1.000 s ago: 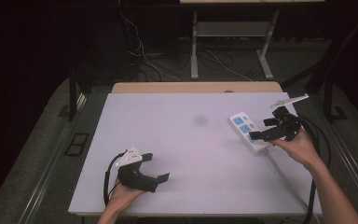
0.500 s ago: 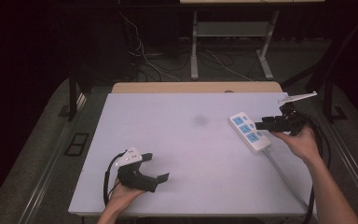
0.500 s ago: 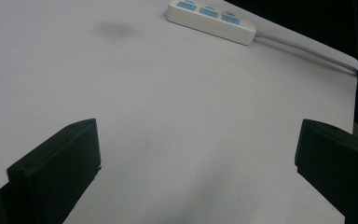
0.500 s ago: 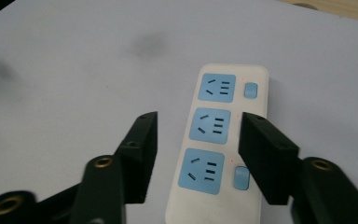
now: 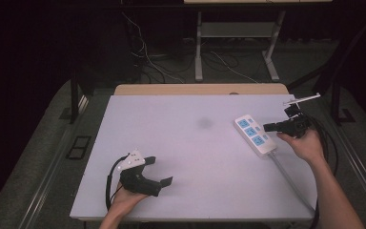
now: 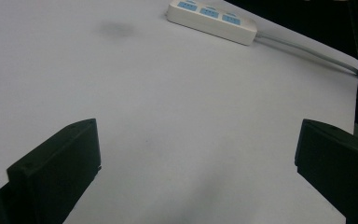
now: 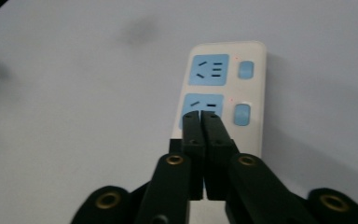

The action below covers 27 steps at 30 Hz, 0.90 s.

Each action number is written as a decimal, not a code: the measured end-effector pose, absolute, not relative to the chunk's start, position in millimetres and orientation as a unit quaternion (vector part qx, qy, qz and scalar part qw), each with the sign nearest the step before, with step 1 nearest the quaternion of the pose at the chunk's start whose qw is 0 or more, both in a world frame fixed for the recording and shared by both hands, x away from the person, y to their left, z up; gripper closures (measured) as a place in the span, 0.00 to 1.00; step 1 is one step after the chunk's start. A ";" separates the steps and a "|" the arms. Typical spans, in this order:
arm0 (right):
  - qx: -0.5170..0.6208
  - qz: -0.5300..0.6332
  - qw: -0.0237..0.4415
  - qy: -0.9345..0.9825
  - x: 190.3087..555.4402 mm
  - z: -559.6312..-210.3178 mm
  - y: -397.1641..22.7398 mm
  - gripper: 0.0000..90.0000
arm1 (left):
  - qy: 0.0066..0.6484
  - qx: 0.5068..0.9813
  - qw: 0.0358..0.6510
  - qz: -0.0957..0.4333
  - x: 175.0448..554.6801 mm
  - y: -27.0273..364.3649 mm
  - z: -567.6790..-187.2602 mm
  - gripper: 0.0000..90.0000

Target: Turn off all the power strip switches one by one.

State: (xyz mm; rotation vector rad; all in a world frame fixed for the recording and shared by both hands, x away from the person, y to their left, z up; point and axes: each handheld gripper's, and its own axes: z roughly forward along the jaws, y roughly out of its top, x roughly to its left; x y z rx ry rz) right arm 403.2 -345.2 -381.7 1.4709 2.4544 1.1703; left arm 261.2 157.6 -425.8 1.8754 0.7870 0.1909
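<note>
So the nearest socket of the power strip (image 7: pixel 221 98) is hidden behind the right tongs (image 7: pixel 204 119), which have just been closing and are pressed together on nothing, tips over the middle socket. The left tongs (image 5: pixel 158 171) are rested spread wide, pointing across the table (image 5: pixel 181 143). The strip is laid diagonally near the right edge, cord trailing toward the person.

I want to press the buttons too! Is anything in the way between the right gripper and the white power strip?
Nothing visible: the right gripper, jaws shut, hovers over the white plastic power strip with blue sockets.
</note>
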 end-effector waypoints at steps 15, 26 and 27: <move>0.508 0.354 0.048 0.784 406.9 -395.1 -350.5 1.00 | 0.328 0.783 0.522 0.080 261.4 157.5 -426.1 0.00; 0.509 0.346 0.033 0.787 407.7 -406.8 -350.7 1.00 | 0.329 0.783 0.522 0.080 261.5 157.6 -426.2 0.00; 0.509 0.346 0.033 0.787 407.7 -406.8 -350.7 1.00 | 0.329 0.783 0.522 0.080 261.5 157.7 -426.2 0.00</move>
